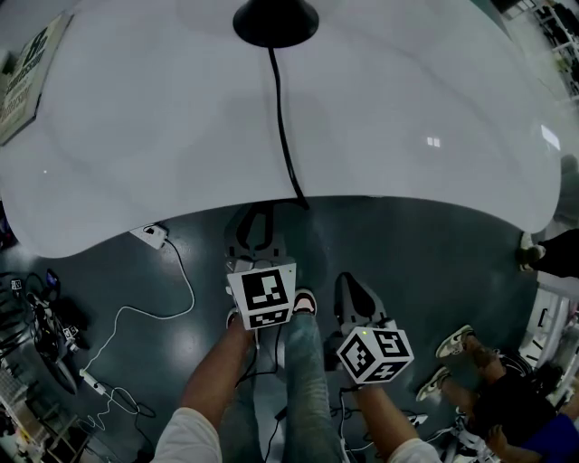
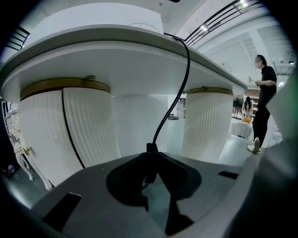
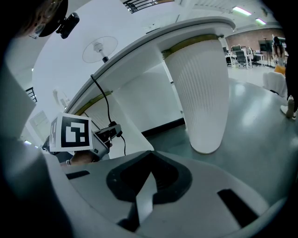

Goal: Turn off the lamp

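Nearest the person, the right claw (image 1: pixel 352 286) hangs over the dark floor (image 1: pixel 425 262), short of the worktop's near edge. In the right gripper view its jaws stand closed, tips together, with nothing between them (image 3: pixel 151 156). Its marker cube (image 1: pixel 375 354) sits just behind it.

Just to its left and a little further forward, the left claw (image 1: pixel 258 217) reaches to the near edge of the white worktop (image 1: pixel 407 108), with its own marker cube (image 1: pixel 262 297) behind. In the left gripper view its jaws (image 2: pixel 151 151) are closed on a small black block (image 2: pixel 151 148) on the lamp cord (image 2: pixel 179 93). The right gripper view shows the same grip from the side, the block pinched at the claw's tips (image 3: pixel 111 131).

On the floor to the left, under the near edge, lies a white plug box (image 1: pixel 150 235) with a thin white cable (image 1: pixel 185 289) trailing from it.

From the block the black cord rises over the worktop's near edge and runs straight back across the bare top (image 1: pixel 280 118) to the lamp's round black base (image 1: pixel 276 20). The base stands well back from the near edge, about midway between the left and right edges. A booklet (image 1: pixel 23 77) lies at the worktop's left edge.

Below the worktop stand ribbed white pedestals (image 2: pixel 207 121). Beyond them a person (image 2: pixel 265 93) is on the floor at the right.
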